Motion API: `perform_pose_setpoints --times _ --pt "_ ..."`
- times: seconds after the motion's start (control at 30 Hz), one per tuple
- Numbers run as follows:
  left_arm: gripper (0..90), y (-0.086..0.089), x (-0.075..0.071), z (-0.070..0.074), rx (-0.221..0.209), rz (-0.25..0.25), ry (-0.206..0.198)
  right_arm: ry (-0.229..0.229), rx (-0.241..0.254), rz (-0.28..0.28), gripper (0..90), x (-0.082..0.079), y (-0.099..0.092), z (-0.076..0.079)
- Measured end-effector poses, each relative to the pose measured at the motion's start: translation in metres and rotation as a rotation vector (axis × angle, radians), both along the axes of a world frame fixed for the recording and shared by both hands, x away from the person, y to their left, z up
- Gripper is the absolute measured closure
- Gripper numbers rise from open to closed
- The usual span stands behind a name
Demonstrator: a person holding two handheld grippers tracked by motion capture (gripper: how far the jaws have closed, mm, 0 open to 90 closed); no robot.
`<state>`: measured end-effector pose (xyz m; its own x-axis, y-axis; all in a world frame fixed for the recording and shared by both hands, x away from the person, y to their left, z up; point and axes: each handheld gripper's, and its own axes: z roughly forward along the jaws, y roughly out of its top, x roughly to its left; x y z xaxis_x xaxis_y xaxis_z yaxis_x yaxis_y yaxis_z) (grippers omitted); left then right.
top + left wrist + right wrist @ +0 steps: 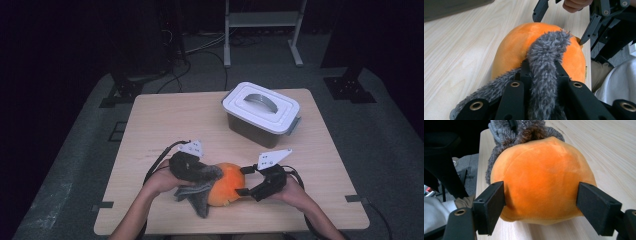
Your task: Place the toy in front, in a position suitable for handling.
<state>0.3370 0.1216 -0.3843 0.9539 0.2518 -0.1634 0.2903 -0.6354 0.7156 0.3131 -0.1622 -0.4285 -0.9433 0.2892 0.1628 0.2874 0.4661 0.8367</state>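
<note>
On wood, round orange plush [226, 186]

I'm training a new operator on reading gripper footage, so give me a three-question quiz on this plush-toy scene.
1. True or false: the left gripper is shut on the grey furry part of the orange plush toy.
2. The right gripper is: A) clamped on the lid; B) jaws wide, either side of the toy's orange body; C) lying on the floor.
3. What stands on the table beyond the toy?

Key: 1 true. 2 B. 3 a lidded container, lid on.
</note>
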Motion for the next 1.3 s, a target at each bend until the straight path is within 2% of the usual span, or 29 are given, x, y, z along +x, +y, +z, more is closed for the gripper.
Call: perform_pose_setpoints --times 0.1,0.17,0.2,0.23,0.33,0.4,0.47,0.53,0.6,0.67,0.73,0.83,0.9,1.0,1.03,1.07,1.1,1.13,1.17,1.2,1.3 --pt "75.5 -0.003 -0.001 -0.001 -0.006 -0.004 0.011 -0.020 -0.038 -0.031 38.0 0.001 0.006 -0.001" --pt "75.5 -0.006 -0.002 0.001 -0.001 -0.016 0.011 -0.058 -0.070 -0.021 48.3 -0.002 0.009 -0.002" --pt "75.5 -0.007 -0.003 0.004 0.000 -0.023 0.004 -0.058 -0.070 -0.021 48.3 -0.002 0.009 -0.002" --pt "75.5 -0.009 -0.005 0.008 -0.003 -0.030 -0.006 -0.079 -0.082 -0.009 55.1 -0.005 0.010 -0.001" --pt "75.5 -0.015 -0.010 0.022 -0.024 -0.049 -0.036 -0.085 -0.089 -0.007 57.0 -0.004 0.009 -0.001" --pt "75.4 -0.021 -0.012 0.030 -0.013 -0.066 -0.065 -0.087 -0.098 -0.009 57.3 -0.005 0.010 -0.002" --pt "75.4 -0.025 -0.012 0.034 -0.018 -0.076 -0.073 -0.096 -0.112 -0.015 57.5 -0.005 0.011 -0.002" --pt "75.4 -0.025 -0.011 0.032 -0.016 -0.074 -0.073 -0.092 -0.117 -0.017 57.6 -0.005 0.010 -0.002" --pt "75.4 -0.023 -0.008 0.023 0.029 -0.051 -0.067 -0.085 -0.112 -0.017 58.7 -0.003 0.007 -0.005" --pt "75.4 -0.020 -0.006 0.019 0.038 -0.042 -0.060 -0.077 -0.109 -0.014 59.7 -0.002 0.006 -0.006" --pt "75.4 -0.008 0.001 0.013 0.022 -0.008 -0.031 -0.075 -0.106 -0.014 60.1 -0.001 0.006 -0.007" --pt "75.3 -0.001 0.004 0.010 0.026 0.009 -0.027 -0.072 -0.106 -0.015 60.3 0.001 0.005 -0.007" --pt "74.8 0.005 0.006 0.007 0.028 0.023 -0.020 -0.070 -0.106 -0.015 60.4 0.001 0.004 -0.007" --pt "74.7 0.011 0.007 0.002 0.005 0.031 -0.002 -0.057 -0.099 -0.017 59.8 0.001 0.002 -0.008" --pt "74.8 0.012 0.006 0.000 -0.003 0.032 0.002 -0.053 -0.095 -0.013 56.8 0.002 0.002 -0.008" --pt "74.8 0.011 0.004 -0.003 -0.006 0.022 0.004 -0.031 -0.088 -0.005 45.6 0.002 0.002 -0.006" --pt "74.8 0.011 0.004 -0.003 -0.006 0.022 0.004 -0.031 -0.088 -0.005 45.6 0.002 0.002 -0.006" --pt "74.8 0.009 0.002 -0.004 -0.015 0.000 0.012 -0.026 -0.059 -0.006 37.2 0.003 0.001 -0.002" --pt "74.8 0.009 0.002 -0.004 -0.015 0.000 0.012 -0.026 -0.059 -0.006 37.2 0.003 0.001 -0.002" --pt "74.8 0.003 -0.001 -0.005 -0.012 -0.022 0.012 -0.021 -0.027 -0.007 29.1 0.005 0.000 0.004" --pt "74.8 -0.007 -0.005 -0.006 -0.005 -0.063 0.015 -0.034 -0.046 0.011 23.9 0.006 0.005 0.010"
